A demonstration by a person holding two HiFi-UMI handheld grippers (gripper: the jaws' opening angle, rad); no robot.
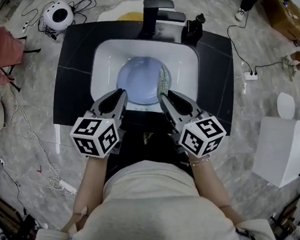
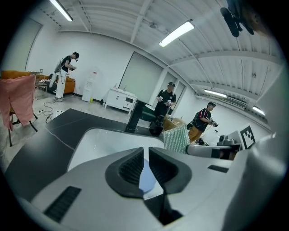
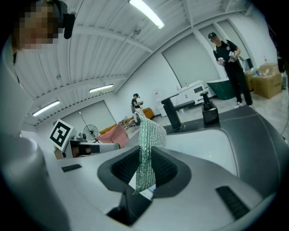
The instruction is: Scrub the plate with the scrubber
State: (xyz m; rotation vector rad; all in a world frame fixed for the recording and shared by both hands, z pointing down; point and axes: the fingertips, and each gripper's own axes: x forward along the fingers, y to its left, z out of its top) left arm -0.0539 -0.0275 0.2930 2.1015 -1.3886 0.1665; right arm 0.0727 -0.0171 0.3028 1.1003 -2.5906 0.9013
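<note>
A pale blue plate (image 1: 138, 80) lies in the white sink (image 1: 105, 60). My left gripper (image 1: 123, 93) is at the plate's near edge, shut on the rim; the left gripper view shows the blue plate (image 2: 147, 177) pinched between the ribbed pads (image 2: 132, 166). My right gripper (image 1: 165, 96) is shut on a glittery green mesh scrubber (image 1: 165, 80), which stands upright over the plate's right side. The scrubber (image 3: 146, 146) rises between the jaws in the right gripper view and appears as the scrubber (image 2: 176, 139) in the left gripper view.
A black faucet (image 1: 156, 14) and a black soap dispenser (image 1: 195, 27) stand behind the sink on the black counter (image 1: 75, 73). A white box (image 1: 284, 151) sits on the floor at the right. Cables and a power strip (image 1: 251, 75) lie around. People stand in the background.
</note>
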